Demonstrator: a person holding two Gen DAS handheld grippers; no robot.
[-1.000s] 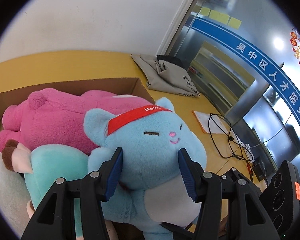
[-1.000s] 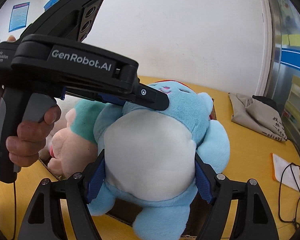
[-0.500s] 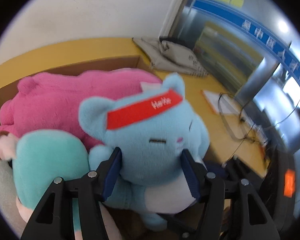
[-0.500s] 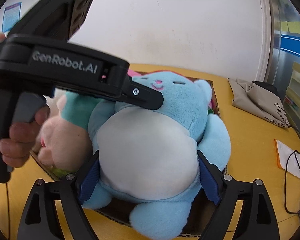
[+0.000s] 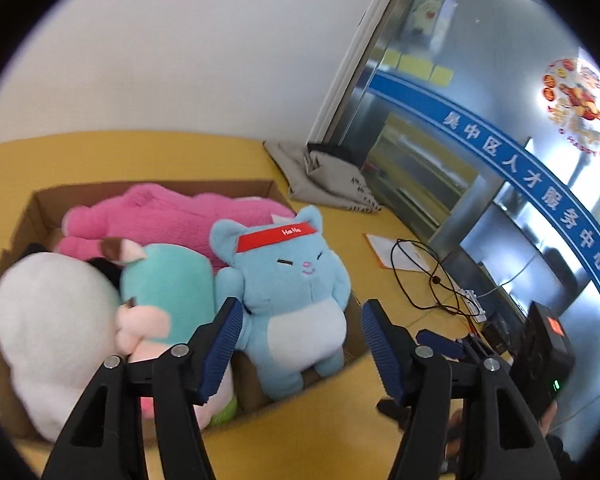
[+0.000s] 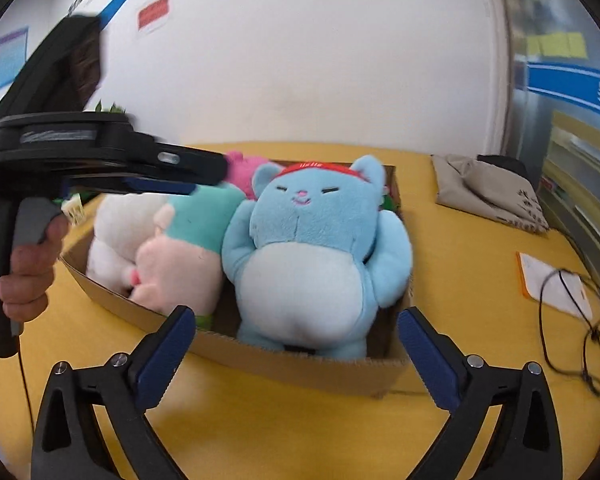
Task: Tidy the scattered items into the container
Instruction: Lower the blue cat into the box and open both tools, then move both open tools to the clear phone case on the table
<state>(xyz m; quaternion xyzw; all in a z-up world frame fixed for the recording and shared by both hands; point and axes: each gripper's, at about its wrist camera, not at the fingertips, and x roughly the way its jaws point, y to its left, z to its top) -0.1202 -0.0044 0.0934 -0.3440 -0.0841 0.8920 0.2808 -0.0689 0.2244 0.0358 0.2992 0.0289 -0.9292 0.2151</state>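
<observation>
Left wrist view: the left gripper (image 5: 302,326) hangs wide apart, holding nothing, above the blue cat (image 5: 294,280) sitting in the cardboard box (image 5: 156,192) beside the pink toy (image 5: 172,220).

Right wrist view: the right gripper (image 6: 296,344) gapes wide too, empty, before the box's near wall.
</observation>
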